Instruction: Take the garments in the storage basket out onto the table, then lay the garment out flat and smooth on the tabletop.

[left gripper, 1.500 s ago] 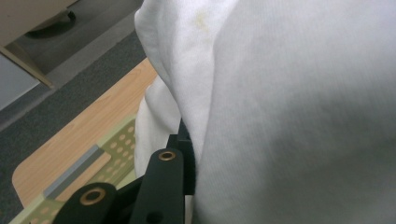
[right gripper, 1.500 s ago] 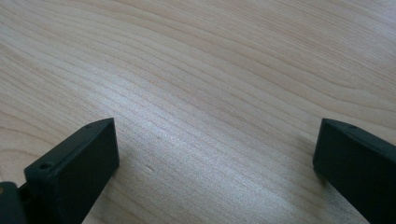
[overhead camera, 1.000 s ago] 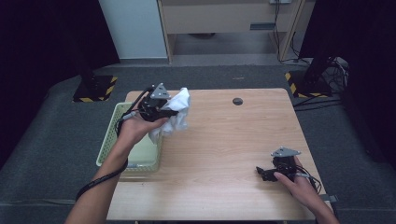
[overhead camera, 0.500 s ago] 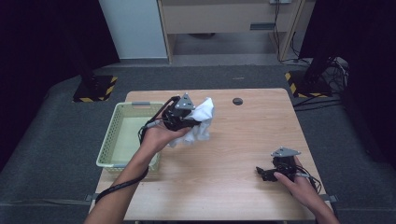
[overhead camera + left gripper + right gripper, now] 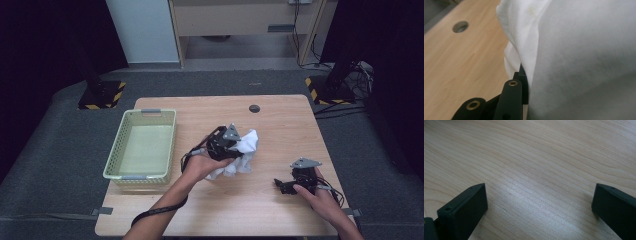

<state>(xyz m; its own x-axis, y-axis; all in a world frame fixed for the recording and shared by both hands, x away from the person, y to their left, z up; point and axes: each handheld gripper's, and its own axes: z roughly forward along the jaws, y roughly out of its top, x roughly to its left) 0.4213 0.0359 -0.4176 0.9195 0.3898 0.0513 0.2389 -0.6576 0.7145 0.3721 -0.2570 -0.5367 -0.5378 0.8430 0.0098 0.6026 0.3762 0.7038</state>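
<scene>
A light wooden table (image 5: 280, 125) stands on grey carpet, with a pale green basket (image 5: 142, 145) at its left side. The left forearm reaches in diagonally from the bottom edge, and the left gripper (image 5: 227, 146) sits over the table's middle, its jaws clamped on a crumpled white cloth (image 5: 242, 155). The cloth bunches around the jaws and spills to their right, its lower folds near the wood. The right gripper (image 5: 286, 185) rests low by the table's right front, its jaws spread wide over bare wood.
</scene>
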